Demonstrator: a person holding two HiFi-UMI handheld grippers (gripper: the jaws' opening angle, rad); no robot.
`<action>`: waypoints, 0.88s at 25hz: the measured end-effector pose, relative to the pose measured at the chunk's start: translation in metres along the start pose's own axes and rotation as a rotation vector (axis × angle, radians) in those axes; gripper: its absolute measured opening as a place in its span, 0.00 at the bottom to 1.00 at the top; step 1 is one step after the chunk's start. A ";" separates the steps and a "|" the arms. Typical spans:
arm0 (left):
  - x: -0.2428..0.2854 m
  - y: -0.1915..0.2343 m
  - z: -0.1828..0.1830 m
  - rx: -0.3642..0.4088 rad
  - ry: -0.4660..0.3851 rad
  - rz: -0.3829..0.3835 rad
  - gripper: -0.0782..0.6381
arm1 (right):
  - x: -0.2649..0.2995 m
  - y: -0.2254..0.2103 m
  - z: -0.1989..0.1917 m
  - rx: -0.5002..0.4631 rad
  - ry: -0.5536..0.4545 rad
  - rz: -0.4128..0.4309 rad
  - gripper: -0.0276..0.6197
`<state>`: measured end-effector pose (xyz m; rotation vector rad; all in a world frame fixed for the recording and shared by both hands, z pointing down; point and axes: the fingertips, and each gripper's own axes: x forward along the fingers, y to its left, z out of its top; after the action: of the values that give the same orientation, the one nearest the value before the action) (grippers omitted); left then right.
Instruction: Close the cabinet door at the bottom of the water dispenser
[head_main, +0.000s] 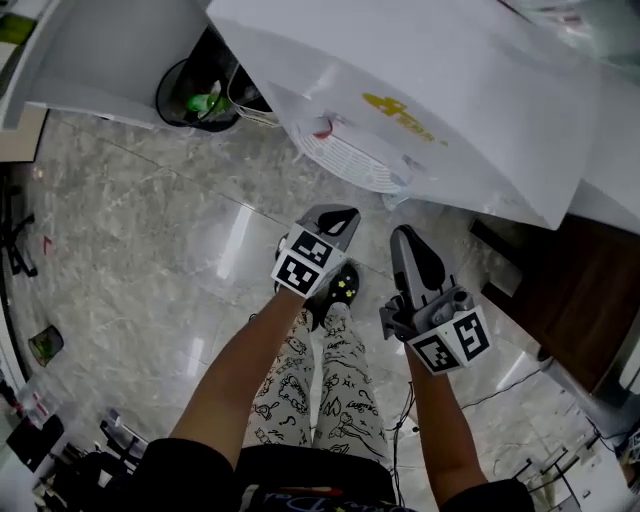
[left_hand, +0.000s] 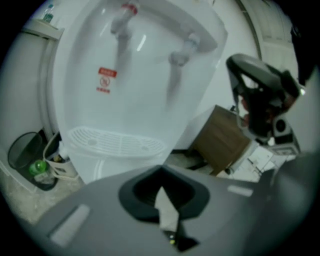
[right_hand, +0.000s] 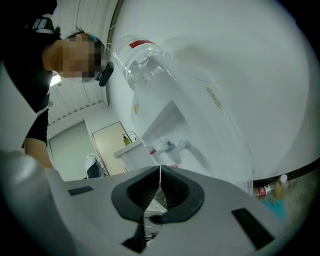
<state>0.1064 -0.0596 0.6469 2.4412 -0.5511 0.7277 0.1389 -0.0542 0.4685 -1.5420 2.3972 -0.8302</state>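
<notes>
In front of water dispenser (head_main: 420, 110), not touching: left tongs (head_main: 338, 214) closed, empty; right tongs (head_main: 405, 236) closed, empty.

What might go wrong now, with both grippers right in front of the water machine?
1. The drip tray juts out of the water dispenser, just ahead of the shut left gripper and right gripper. Reaching lower might knock it.
2. Black cables lie on the floor by the person's feet and could snag a step.
3. The bottom door is out of view, so aiming may be partly blind.
</notes>
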 end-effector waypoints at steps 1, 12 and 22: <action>-0.019 -0.006 0.001 0.013 0.002 0.003 0.11 | -0.003 0.008 0.003 -0.005 0.000 0.004 0.07; -0.271 -0.052 0.145 0.057 -0.330 0.196 0.11 | -0.007 0.154 0.075 -0.193 0.173 0.134 0.07; -0.380 -0.131 0.268 0.224 -0.544 0.177 0.11 | -0.029 0.283 0.178 -0.368 0.054 0.355 0.07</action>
<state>-0.0186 -0.0292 0.1806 2.8341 -0.9430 0.1802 0.0061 -0.0056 0.1646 -1.1420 2.8663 -0.3786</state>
